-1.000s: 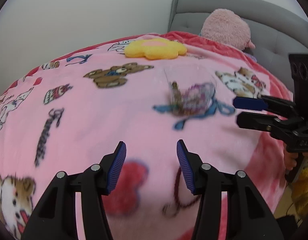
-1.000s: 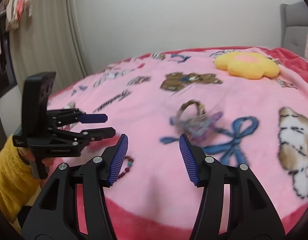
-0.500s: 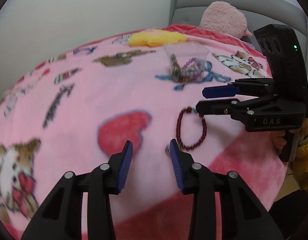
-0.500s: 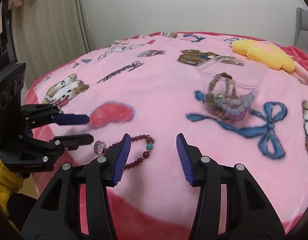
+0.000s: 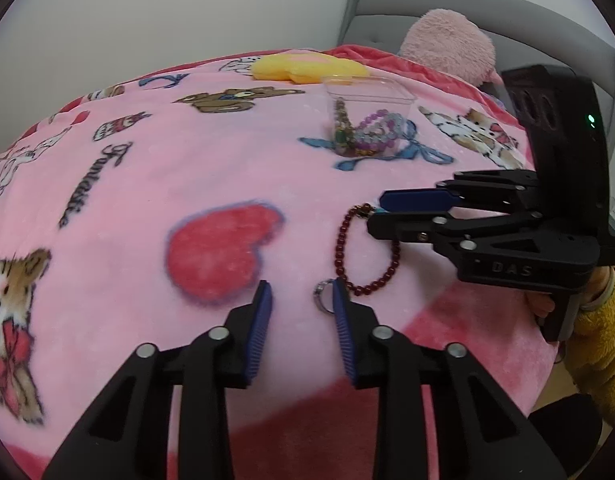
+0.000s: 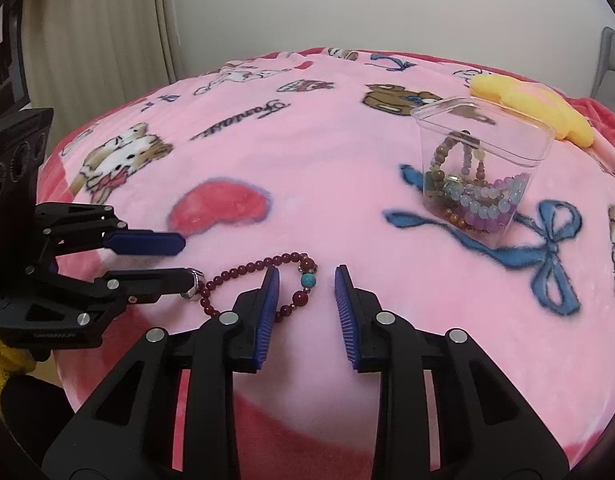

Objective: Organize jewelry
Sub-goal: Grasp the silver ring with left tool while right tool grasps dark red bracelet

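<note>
Both grippers, left gripper (image 5: 301,294) and right gripper (image 6: 306,282), parted, empty; "DAS", seemingly, on right; "Fantastic"-like blanket (image 6: 347,128) script.

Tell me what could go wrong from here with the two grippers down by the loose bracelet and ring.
1. The ring lies against the left hand-held gripper's right finger, outside the open gap; closing now could push it into the plush blanket.
2. The right hand-held gripper straddles only part of the red bead bracelet, so a pinch might drag it rather than lift it.
3. Both grippers crowd one spot and might collide.
</note>
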A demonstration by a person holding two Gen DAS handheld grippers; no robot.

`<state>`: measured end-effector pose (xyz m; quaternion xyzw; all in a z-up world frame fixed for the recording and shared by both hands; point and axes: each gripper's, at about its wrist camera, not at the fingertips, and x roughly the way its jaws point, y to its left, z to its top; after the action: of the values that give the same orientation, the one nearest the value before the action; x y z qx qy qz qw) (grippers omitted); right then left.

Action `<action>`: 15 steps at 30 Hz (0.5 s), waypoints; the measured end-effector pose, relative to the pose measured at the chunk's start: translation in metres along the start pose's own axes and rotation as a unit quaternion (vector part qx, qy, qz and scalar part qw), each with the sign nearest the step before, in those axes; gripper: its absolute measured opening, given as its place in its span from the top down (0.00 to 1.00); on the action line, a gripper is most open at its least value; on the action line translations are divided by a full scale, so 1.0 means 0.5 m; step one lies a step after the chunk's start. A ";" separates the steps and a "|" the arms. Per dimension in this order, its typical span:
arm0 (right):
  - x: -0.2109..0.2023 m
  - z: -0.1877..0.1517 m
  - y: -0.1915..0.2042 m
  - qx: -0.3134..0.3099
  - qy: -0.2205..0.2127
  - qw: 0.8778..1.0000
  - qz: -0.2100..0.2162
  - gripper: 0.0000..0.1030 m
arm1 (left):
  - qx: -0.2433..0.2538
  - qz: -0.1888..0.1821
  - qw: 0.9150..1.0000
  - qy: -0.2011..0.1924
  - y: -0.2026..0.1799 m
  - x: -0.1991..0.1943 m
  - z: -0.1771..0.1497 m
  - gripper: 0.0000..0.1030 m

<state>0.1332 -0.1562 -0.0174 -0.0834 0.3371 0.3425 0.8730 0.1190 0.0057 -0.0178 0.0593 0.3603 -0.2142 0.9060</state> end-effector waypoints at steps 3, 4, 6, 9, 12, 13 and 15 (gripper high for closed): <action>0.003 0.000 0.003 -0.003 0.003 1.000 -0.006 0.78 | 0.003 -0.001 1.000 0.002 -0.008 0.004 -0.003 0.82; 0.004 -0.001 0.005 -0.005 0.003 1.000 -0.008 0.79 | 0.003 -0.002 1.000 0.002 -0.009 0.005 -0.004 0.86; 0.006 -0.001 0.009 -0.010 0.006 1.000 -0.009 0.81 | 0.004 -0.008 1.000 0.003 -0.013 0.006 -0.006 0.91; 0.007 -0.004 0.014 -0.018 0.008 1.000 -0.015 0.86 | 0.017 -0.003 1.000 0.002 -0.026 0.008 -0.009 0.91; 0.005 -0.006 0.017 -0.021 0.004 1.000 -0.017 0.92 | 0.020 -0.004 1.000 0.001 -0.033 0.007 -0.012 0.92; 0.005 -0.006 0.017 -0.021 0.003 1.000 -0.016 0.92 | 0.018 -0.006 1.000 0.001 -0.033 0.007 -0.012 0.92; 0.004 -0.007 0.016 -0.020 0.001 1.000 -0.015 0.92 | 0.011 -0.011 1.000 0.001 -0.032 0.006 -0.012 0.92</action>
<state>0.1269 -0.1503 -0.0205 -0.1064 0.3298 0.3363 0.8757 0.1104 -0.0080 -0.0237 0.0658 0.3591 -0.2282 0.9026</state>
